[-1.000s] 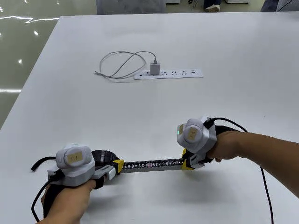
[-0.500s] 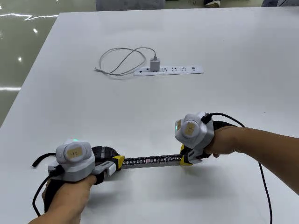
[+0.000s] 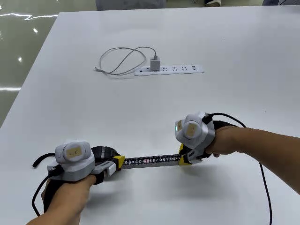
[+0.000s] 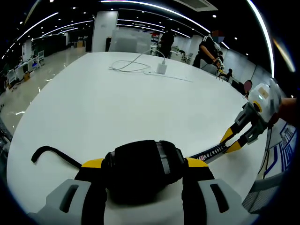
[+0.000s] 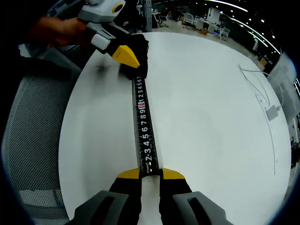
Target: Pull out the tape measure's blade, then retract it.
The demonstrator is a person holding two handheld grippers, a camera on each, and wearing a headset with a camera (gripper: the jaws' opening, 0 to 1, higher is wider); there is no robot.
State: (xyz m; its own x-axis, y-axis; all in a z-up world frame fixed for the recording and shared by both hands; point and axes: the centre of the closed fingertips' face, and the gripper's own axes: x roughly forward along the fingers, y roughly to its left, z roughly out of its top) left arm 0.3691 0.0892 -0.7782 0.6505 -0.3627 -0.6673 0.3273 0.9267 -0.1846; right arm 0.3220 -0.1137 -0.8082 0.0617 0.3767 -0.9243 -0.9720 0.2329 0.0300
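Tape measure case [image 4: 140,168] clamped by left gripper [image 3: 116,164], blade [image 5: 144,126] drawn out, tip pinched in jaws of right gripper [image 5: 151,174]

A white desk [image 3: 140,112], smooth and faintly glossy; toward 12 o'clock in the head view a white power strip [image 3: 176,70] lies flat, with a white charger [image 3: 155,63] plugged in at its 9 o'clock end; the charger's white cable [image 3: 122,61] loops loosely further toward 9 o'clock; at 7 o'clock sits a black tape measure case [image 3: 104,154], its blade [image 3: 150,161] stretched low along the desk toward 3 o'clock; a black strap [image 4: 49,152] trails from the case.
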